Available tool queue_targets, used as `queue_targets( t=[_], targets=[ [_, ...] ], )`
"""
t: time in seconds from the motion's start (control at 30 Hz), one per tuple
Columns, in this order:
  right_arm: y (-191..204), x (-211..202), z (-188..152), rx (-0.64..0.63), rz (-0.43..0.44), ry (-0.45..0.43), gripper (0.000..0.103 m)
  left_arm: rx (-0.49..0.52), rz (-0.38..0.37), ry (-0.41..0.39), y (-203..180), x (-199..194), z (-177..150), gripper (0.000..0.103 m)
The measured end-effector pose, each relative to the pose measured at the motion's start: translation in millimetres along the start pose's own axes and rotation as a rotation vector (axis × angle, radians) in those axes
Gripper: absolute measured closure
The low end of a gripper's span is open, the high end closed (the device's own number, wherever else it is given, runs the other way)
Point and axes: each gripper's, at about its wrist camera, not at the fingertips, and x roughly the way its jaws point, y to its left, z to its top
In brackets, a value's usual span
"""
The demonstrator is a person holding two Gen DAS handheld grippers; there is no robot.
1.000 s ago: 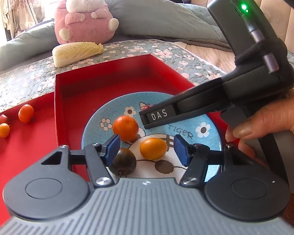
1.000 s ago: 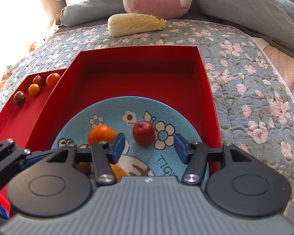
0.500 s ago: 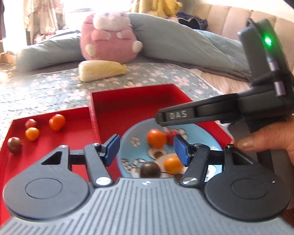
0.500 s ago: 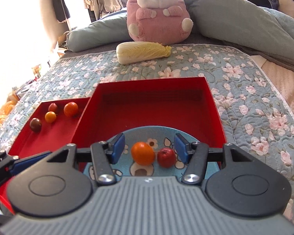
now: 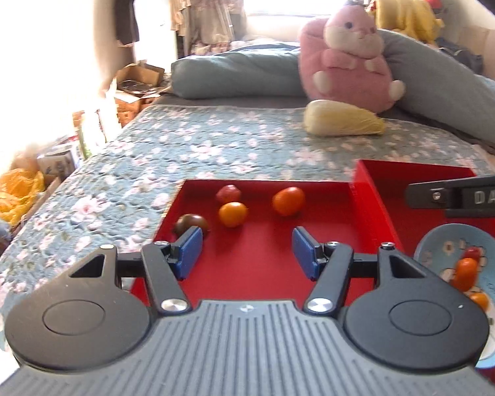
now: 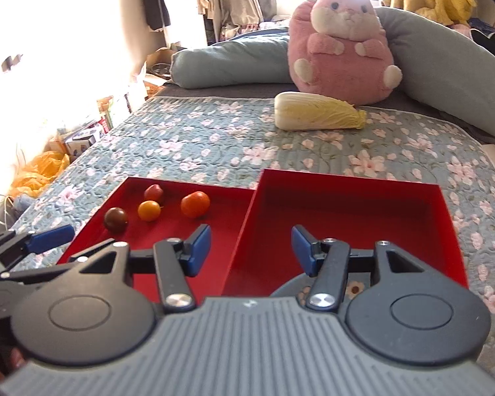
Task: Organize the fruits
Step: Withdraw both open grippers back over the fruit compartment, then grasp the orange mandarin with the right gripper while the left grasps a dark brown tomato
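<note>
While both jaws gape empty, only left view shows plate (image 5: 429, 250) fruits (image 5: 464, 273).

Left gripper (image 5: 247, 251) hangs level above the shallow red tray (image 5: 264, 257), blue pads (image 5: 188, 251) spread wide with nothing between them. Right gripper (image 6: 250, 250) sits beside it, to the right of that tray, jaws parted just as wide and empty too. Its dark finger pokes in from the right edge of the left wrist view.
</note>
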Motion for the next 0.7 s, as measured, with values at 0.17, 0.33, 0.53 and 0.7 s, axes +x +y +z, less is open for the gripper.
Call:
queue_targets(
  t=[0.17, 0.33, 0.53, 0.7],
  targets=[
    [25, 17, 9, -0.039, 0.047, 0.017, 0.046, -0.010, 0.121, 0.034, 24, 29, -4, 0.038],
    [37, 28, 11, -0.077, 0.069, 0.032, 0.046, -0.011, 0.140, 0.054, 18, 55, -5, 0.038],
    [36, 47, 7, -0.084, 0.063, 0.077, 0.046, -0.057, 0.181, 0.113, 21, 91, -8, 0.038],
    [34, 66, 7, -0.084, 0.053, 0.102, 0.046, -0.078, 0.176, 0.131, 23, 113, -7, 0.038]
  ],
)
